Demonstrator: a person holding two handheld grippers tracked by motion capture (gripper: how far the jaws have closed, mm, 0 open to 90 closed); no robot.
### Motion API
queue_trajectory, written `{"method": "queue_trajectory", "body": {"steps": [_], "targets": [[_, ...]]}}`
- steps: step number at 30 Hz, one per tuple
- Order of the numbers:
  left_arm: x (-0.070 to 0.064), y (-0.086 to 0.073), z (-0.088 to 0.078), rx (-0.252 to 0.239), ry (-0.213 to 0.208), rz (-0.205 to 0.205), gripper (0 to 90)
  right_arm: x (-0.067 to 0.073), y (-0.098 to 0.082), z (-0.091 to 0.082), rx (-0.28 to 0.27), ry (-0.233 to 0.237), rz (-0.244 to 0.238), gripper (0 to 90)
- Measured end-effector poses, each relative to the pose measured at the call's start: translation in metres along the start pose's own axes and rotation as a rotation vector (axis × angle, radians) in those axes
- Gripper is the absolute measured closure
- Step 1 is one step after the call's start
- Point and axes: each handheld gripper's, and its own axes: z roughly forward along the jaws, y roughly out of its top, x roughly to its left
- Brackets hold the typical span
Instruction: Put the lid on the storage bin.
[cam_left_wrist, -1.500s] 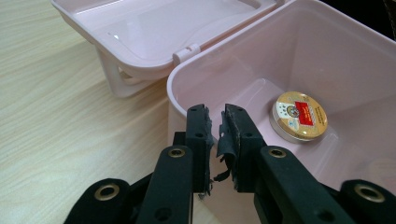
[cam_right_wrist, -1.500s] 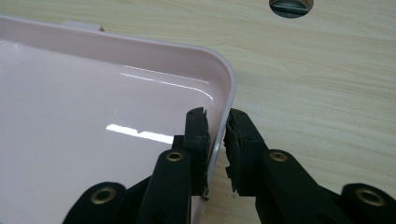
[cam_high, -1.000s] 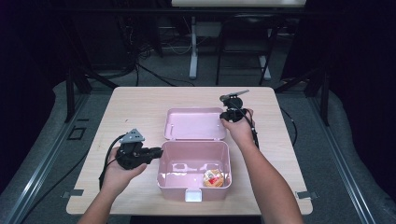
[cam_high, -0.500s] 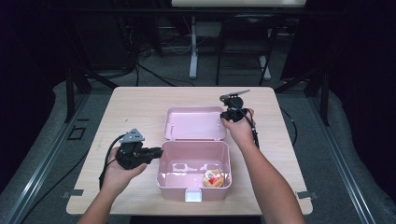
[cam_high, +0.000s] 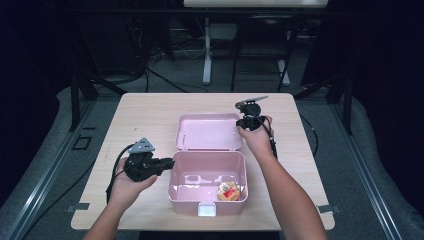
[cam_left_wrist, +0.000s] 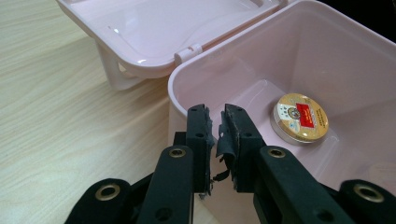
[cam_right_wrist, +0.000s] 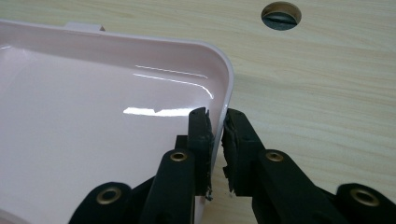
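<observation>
Two tools are at work on the pink box (cam_high: 207, 182), which sits open near the front middle of the surface (cam_high: 125, 115), its lid (cam_high: 209, 131) laid flat behind it. The left tool (cam_left_wrist: 215, 122) is nearly closed, pinching the box's left wall at the rim. The right tool (cam_right_wrist: 217, 126) is likewise almost shut, its jaws astride the lid's right edge near a corner. A small round tin (cam_left_wrist: 300, 117) lies on the box floor. The step in hand looks like swinging the lid over to close the box. To do it well, keep the left tool's grip firm so the box cannot slide, lift the lid in an arc about the hinge (cam_left_wrist: 188, 51), and avoid twisting the thin rim.
</observation>
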Motion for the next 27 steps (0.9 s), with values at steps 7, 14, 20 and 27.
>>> {"method": "queue_trajectory", "body": {"steps": [7,14,20,27], "targets": [[0.0,0.0,0.0,-0.001,0.001,-0.001,81.0,0.001,0.001,-0.005,-0.018,-0.003,0.004,82.2],[0.0,0.0,0.0,-0.004,0.001,-0.005,81.2,0.005,0.004,-0.014,-0.04,-0.021,-0.019,83.2],[0.0,0.0,0.0,-0.005,0.001,-0.01,81.2,0.007,0.004,-0.024,-0.072,-0.021,-0.019,83.9],[0.0,0.0,0.0,-0.005,0.003,-0.011,81.2,0.008,0.005,-0.038,-0.116,-0.005,-0.02,84.7]]}}
